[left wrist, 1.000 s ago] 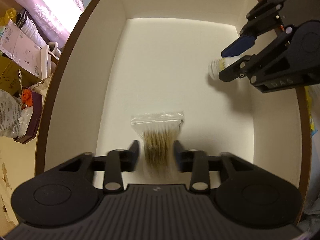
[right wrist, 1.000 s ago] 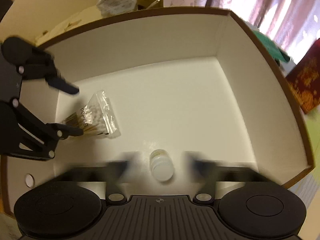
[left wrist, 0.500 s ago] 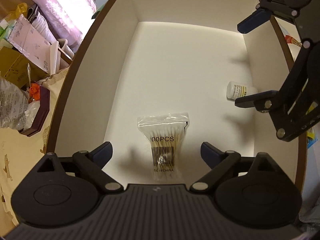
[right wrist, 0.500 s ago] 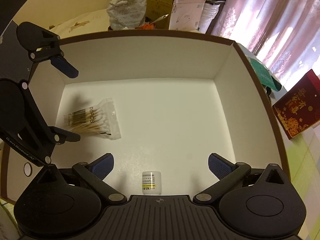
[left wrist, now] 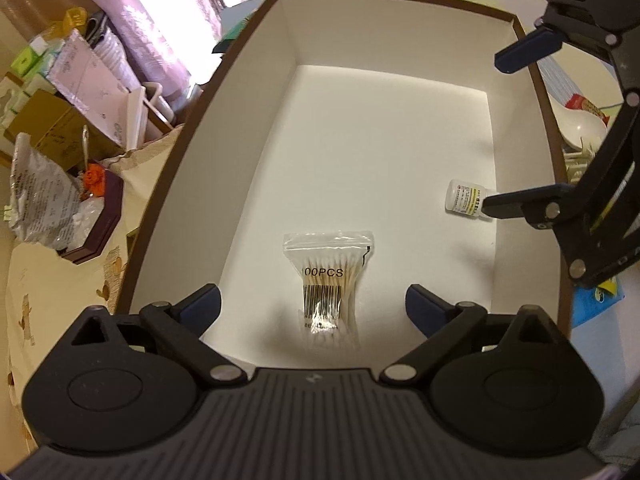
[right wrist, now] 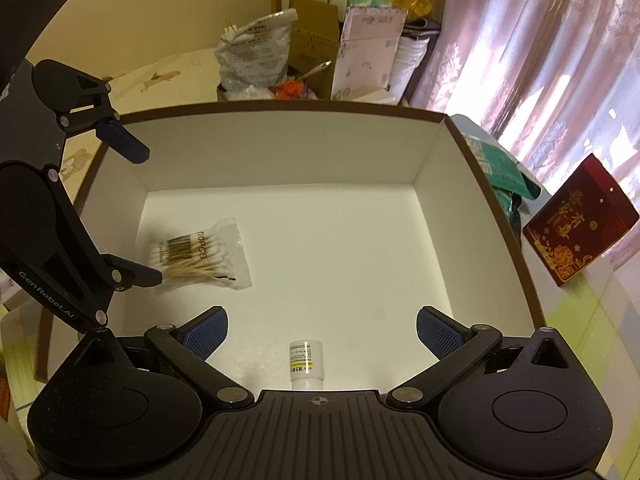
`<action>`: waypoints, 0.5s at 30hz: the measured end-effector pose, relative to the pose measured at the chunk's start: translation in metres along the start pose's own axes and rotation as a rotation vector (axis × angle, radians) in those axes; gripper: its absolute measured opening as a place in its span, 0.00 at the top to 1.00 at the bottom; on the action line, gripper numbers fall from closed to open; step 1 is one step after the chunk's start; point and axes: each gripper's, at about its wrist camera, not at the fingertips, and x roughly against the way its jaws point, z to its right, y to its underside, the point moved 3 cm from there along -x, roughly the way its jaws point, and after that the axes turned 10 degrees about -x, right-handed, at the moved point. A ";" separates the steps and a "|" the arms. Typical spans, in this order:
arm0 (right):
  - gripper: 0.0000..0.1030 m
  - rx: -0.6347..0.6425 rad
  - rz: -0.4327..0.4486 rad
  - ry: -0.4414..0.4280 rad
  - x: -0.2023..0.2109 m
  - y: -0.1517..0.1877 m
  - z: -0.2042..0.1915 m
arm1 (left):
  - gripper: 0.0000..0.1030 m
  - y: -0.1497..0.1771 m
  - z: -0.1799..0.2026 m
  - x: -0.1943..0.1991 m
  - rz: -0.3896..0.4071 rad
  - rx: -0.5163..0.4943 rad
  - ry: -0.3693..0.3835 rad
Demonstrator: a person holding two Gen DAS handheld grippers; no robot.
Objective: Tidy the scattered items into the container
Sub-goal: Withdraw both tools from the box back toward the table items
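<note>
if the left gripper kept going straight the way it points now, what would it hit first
Probably the bag of cotton swabs lying on the box floor between the opening jaws of the left gripper; depth is hard to judge.

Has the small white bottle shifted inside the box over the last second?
Yes. The small white bottle then showed its cap, close under the camera; now it lies on its side on the box floor.

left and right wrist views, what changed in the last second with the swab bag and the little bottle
Both were let go. The left claw, closed on the cotton swab bag a second ago, is opening wide and has lifted away; the bag lies flat on the box floor. The right claw released the small white bottle, now lying on its side, and also rose. The box has not moved.
</note>
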 end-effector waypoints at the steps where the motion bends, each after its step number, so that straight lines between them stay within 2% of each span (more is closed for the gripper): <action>1: 0.00 0.004 0.008 -0.003 0.003 0.001 -0.001 | 0.06 0.001 0.001 0.003 0.002 0.006 -0.005; 15: 0.00 0.003 0.128 -0.060 0.054 0.015 -0.005 | 0.04 0.013 0.026 0.050 0.037 0.097 -0.083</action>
